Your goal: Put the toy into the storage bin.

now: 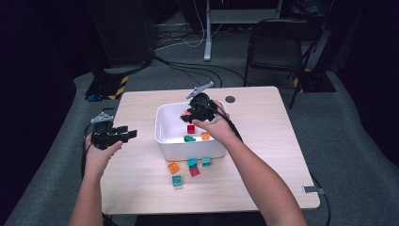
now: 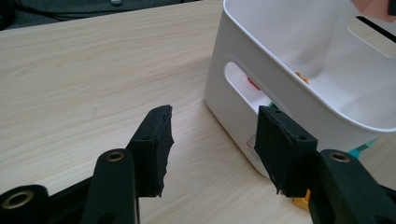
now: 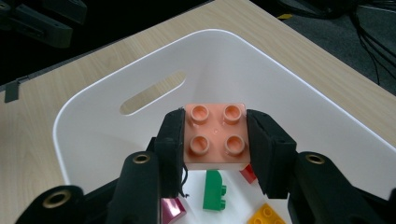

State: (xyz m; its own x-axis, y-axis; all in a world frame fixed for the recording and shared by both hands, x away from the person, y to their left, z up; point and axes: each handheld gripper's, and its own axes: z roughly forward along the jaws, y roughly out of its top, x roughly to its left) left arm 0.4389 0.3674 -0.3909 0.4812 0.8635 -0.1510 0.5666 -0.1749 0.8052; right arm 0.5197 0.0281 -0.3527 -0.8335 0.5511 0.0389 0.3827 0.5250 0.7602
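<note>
Light wooden table (image 1: 263, 141) seen from the high view, with a white plastic bin (image 1: 162, 136) near its middle; the right gripper (image 1: 197, 112), held in the person's right hand, hangs over the bin's far side with a salmon-pink studded building block (image 1: 186, 113) between its jaws; a red block (image 1: 190, 128), a green block (image 1: 189, 138) and an orange block (image 1: 205, 135) lie inside the bin; five more small blocks, orange, teal and dark red, sit on the table just in front of the bin; the left gripper (image 1: 126, 134), in the left hand, is held over the table's left edge, well apart from the bin.

Left gripper view: its two black jaws stand apart with nothing between them; the bin's slotted handle wall (image 2: 243, 100) lies just beyond them.

Right gripper view: the black jaws are clamped on opposite sides of the pink block (image 3: 215, 135), four studs facing up, above the bin's interior (image 3: 93, 135); the green block (image 3: 214, 190) lies below it on the bin floor.
</note>
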